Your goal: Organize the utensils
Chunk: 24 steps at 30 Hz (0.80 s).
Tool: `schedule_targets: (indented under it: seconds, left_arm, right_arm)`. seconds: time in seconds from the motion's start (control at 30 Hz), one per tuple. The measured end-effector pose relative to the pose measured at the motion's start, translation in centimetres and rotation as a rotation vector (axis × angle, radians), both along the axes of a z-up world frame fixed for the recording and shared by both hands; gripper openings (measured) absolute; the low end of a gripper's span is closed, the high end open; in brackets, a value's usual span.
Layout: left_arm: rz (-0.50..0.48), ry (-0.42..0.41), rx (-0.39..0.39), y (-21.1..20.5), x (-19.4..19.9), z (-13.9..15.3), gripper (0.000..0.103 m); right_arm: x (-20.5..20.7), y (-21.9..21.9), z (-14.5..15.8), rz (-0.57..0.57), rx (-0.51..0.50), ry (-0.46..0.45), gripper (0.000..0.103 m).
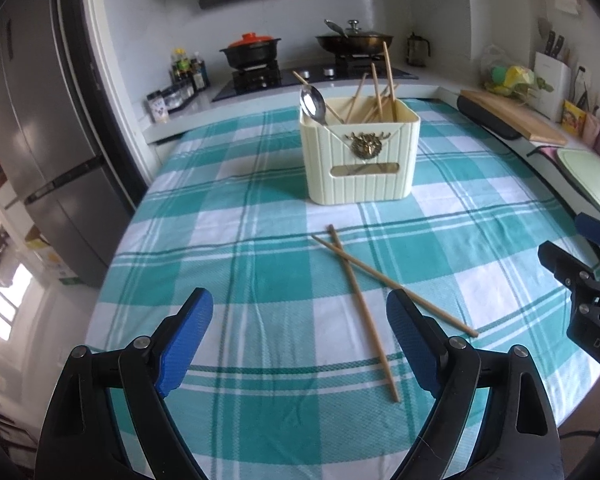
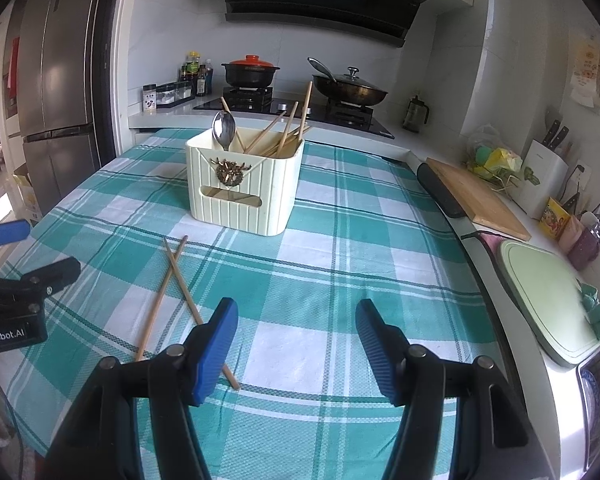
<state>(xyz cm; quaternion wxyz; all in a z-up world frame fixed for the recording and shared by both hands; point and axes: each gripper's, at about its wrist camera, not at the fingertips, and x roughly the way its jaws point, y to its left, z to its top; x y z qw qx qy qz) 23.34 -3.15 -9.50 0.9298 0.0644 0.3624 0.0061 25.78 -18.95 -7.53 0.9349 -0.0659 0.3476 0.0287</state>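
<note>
Chopsticks [image 1: 354,280] lie crossed on the cloth; left gripper [image 1: 300,308] and right gripper [image 2: 296,316] gape empty.

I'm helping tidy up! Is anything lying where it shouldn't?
Yes. Two chopsticks lie crossed on the tablecloth, in front of the holder, while the other chopsticks and a spoon stand inside it.

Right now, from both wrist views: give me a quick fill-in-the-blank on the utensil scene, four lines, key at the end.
1. The two loose chopsticks on the checked cloth lie ____ over each other.
2. The cream holder contains chopsticks and one metal ____.
3. Both the left gripper and the right gripper are ____ and hold nothing.
4. The pot on the stove has a ____ lid.

Missing words: crossed; spoon; open; red
</note>
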Motion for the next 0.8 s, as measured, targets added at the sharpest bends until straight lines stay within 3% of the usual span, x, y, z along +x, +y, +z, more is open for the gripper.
schedule_targets:
  seconds: [0.27, 0.8]
  left_arm:
    - [0.011, -0.039, 0.037, 0.0, -0.5, 0.8, 0.093]
    - [0.021, -0.012, 0.037, 0.3, -0.2, 0.1, 0.093]
  right_arm:
    - [0.0, 0.7, 0.2, 0.014, -0.004, 0.002, 0.062]
    - [0.0, 1.0, 0.7, -0.019, -0.035, -0.007, 0.062]
